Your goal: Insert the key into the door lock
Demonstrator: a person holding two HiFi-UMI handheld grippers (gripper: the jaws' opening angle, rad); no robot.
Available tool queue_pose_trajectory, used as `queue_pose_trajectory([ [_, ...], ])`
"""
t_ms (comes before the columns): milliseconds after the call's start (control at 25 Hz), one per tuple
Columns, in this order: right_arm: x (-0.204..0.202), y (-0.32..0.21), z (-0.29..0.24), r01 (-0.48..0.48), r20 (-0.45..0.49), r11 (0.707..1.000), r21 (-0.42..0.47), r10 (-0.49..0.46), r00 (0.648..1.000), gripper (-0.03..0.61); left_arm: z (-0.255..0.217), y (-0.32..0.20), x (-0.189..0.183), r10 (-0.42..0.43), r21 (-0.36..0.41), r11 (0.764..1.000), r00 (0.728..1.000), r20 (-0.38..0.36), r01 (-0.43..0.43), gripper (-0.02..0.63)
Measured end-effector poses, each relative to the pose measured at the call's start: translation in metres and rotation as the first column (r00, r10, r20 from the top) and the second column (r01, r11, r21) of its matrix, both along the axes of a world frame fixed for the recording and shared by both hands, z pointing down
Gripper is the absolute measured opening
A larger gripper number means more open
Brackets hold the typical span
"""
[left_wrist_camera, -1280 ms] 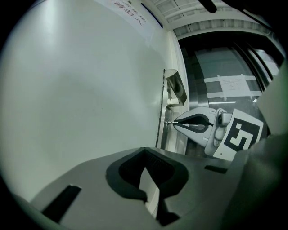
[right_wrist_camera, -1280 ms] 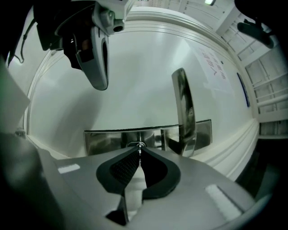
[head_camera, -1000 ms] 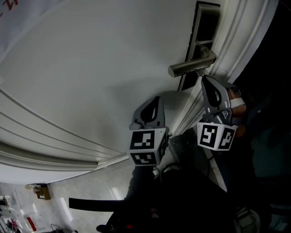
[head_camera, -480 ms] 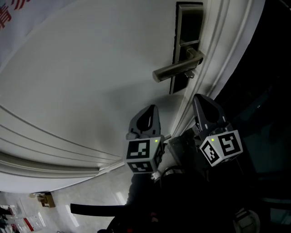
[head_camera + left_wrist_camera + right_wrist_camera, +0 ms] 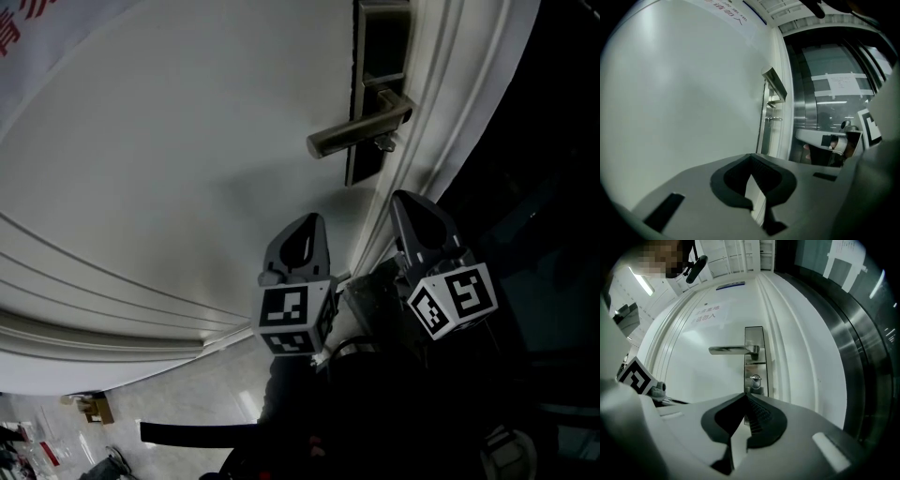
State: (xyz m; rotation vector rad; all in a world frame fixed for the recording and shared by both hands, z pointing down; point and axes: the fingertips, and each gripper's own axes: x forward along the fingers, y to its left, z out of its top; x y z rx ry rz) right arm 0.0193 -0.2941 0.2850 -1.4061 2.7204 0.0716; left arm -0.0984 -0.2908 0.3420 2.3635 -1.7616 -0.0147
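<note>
A small metal key (image 5: 755, 379) sits in the cylinder of the steel lock plate (image 5: 754, 359), just under the lever handle (image 5: 733, 350) of the white door (image 5: 703, 376). In the head view the handle (image 5: 358, 129) and the key (image 5: 384, 143) are at the upper right. My right gripper (image 5: 746, 395) is shut and holds nothing; it points at the lock from a short way back, and it hangs below the handle in the head view (image 5: 405, 201). My left gripper (image 5: 309, 221) is shut and empty beside the door face, left of the right one, with its jaws (image 5: 751, 157) pointing along the door.
The moulded door frame (image 5: 450, 103) runs beside the lock, with dark glass and steel panels (image 5: 862, 357) past it. A paper notice (image 5: 707, 314) is stuck on the door above the handle. Floor with small items (image 5: 56, 441) shows at the lower left.
My right gripper has drawn back from just under the handle and now hangs lower, apart from the key. The left gripper has barely moved. The head view has shifted slightly.
</note>
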Motion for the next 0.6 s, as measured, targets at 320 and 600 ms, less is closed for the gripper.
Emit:
queue_pose_trajectory([
  [320,-0.006,0.003,0.0,0.022,-0.006,1.0,0.007,-0.022,1.0,0.0,0.003,0.003,-0.004,-0.008,0.005,1.0,1.0,0.007,0.008,0.002],
  [600,-0.011,0.001,0.002,0.029,-0.041,1.0,0.009,-0.029,0.999,0.0,-0.002,0.003,-0.005,-0.018,0.002,1.0,1.0,-0.008,0.018,0.002],
])
